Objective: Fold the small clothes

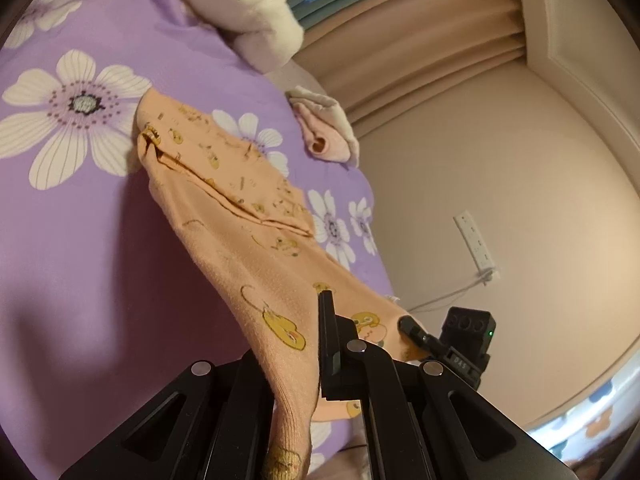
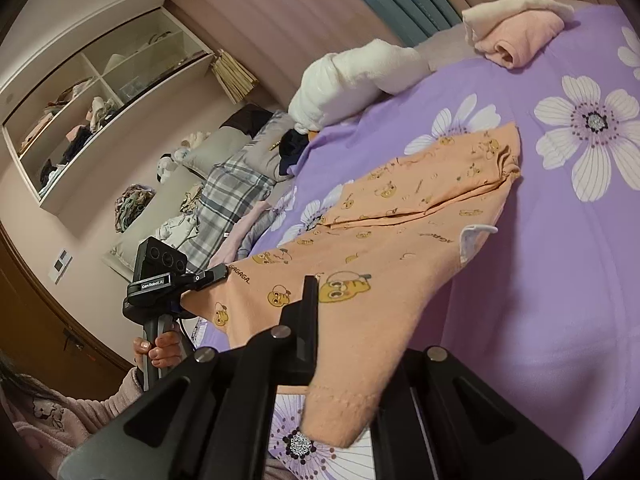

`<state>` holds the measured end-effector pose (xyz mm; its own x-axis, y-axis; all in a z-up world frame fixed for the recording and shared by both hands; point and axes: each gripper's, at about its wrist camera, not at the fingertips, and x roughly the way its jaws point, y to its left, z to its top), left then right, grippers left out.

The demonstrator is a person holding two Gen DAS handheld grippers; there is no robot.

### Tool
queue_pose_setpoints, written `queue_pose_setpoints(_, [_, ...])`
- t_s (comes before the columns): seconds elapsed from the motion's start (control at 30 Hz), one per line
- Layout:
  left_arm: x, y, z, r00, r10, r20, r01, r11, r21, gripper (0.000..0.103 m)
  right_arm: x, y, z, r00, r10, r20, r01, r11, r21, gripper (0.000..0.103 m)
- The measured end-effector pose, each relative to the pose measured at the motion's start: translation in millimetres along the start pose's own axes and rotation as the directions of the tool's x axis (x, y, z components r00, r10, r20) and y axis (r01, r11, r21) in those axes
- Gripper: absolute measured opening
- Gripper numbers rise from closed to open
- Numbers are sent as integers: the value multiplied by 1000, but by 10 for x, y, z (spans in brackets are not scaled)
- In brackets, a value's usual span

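A small orange garment (image 1: 240, 216) printed with yellow cartoon animals is stretched over the purple flowered bedspread (image 1: 80, 240); its far end rests on the bed and its near end is lifted. My left gripper (image 1: 304, 380) is shut on one near corner of the cloth. My right gripper (image 2: 344, 360) is shut on the other near corner of the garment (image 2: 400, 240). Each gripper shows in the other's view, the right one (image 1: 416, 332) and the left one (image 2: 216, 272), clamped on the cloth edge.
A folded pink and cream garment (image 1: 328, 128) and a white bundled cloth (image 1: 248, 4) lie at the bed's far edge, by the curtains. A person's hand (image 2: 160, 352) holds the left gripper's handle. Pillows and a plaid cloth (image 2: 228, 200) lie at the bed's head below a wall shelf (image 2: 100, 92).
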<state>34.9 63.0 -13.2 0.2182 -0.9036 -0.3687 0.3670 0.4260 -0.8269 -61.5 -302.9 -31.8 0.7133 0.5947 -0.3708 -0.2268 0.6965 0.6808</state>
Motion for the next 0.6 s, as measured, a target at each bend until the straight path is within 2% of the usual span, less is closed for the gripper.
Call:
queue_pose_setpoints(0.3, [-39, -161, -51, 999, 20, -40, -18, 999, 47, 0, -133, 163, -19, 1000, -1, 11, 2, 999, -52, 3])
queue_pose_setpoints(0.6, [-278, -351, -270, 994, 43, -97, -35, 996, 79, 0, -454, 403, -94, 1000, -13, -5, 13, 992, -126, 3])
